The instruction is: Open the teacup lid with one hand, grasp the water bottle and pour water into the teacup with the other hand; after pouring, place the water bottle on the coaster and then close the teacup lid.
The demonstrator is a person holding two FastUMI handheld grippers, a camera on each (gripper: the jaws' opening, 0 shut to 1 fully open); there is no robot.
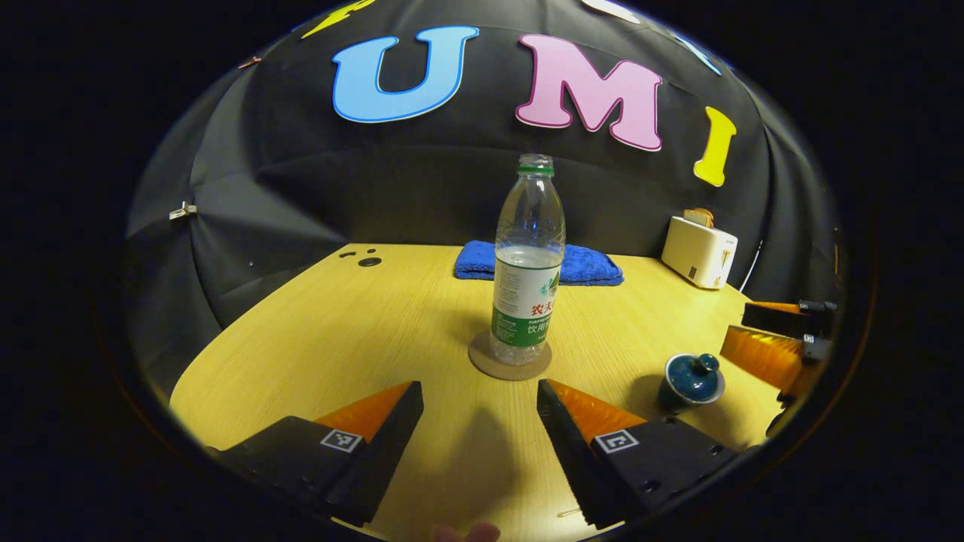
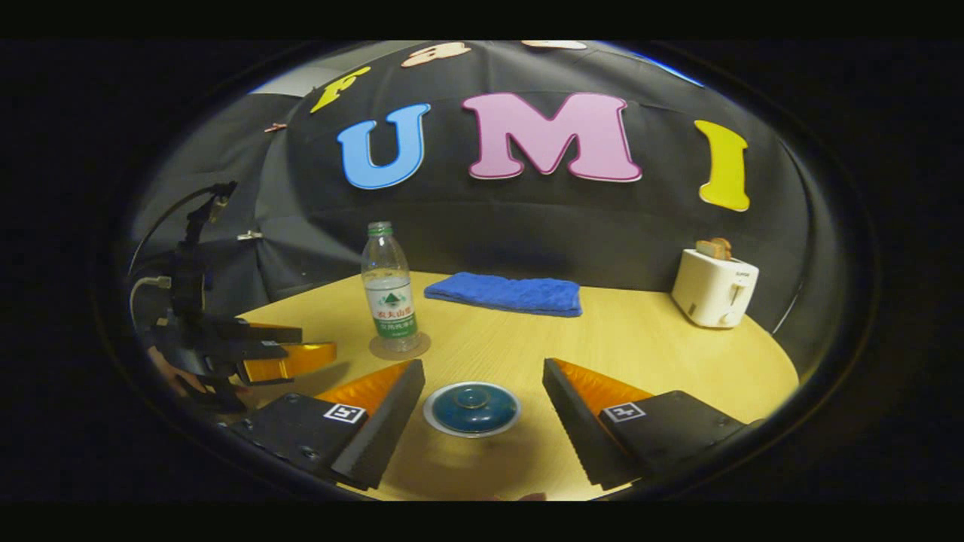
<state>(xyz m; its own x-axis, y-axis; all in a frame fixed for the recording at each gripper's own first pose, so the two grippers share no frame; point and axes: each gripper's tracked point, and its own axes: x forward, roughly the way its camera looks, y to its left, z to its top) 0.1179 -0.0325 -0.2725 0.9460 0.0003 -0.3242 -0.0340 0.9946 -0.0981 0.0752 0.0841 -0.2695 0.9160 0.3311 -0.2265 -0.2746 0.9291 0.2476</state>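
— Biggest first? Wooden table [image 1: 316, 339], pale, spanning the booth floor to the dark cloth wall.
— Then, at the back edge: blue folded towel [image 1: 591, 265], lying flat. Off to the far side, white toaster [image 1: 699, 252] with a slice of bread [image 1: 699, 217] poking up.
— And the water bottle [image 1: 527, 263]?
— Upright, cap on, partly filled, standing on the round coaster [image 1: 486, 363] near the table's middle. Straight ahead of the left gripper [image 1: 480, 391], well apart from it.
— Left gripper's state?
— Spread wide, nothing between the fingers, bare table below.
— Right gripper [image 2: 482, 376]?
— Also spread wide, holding nothing. Hanging over the teacup [image 2: 471, 409], seen from above between the two fingers, not touched by either.
— Lid?
— On the cup, dark blue, knob on top [image 1: 706, 363]. From the left gripper view, cup sitting to the right of the coaster, near the right gripper's fingers [image 1: 761, 354].
— Anything else?
— Left gripper seen at the edge of the right gripper view, a hand [image 2: 169, 373] around its handle, a cable looping above.
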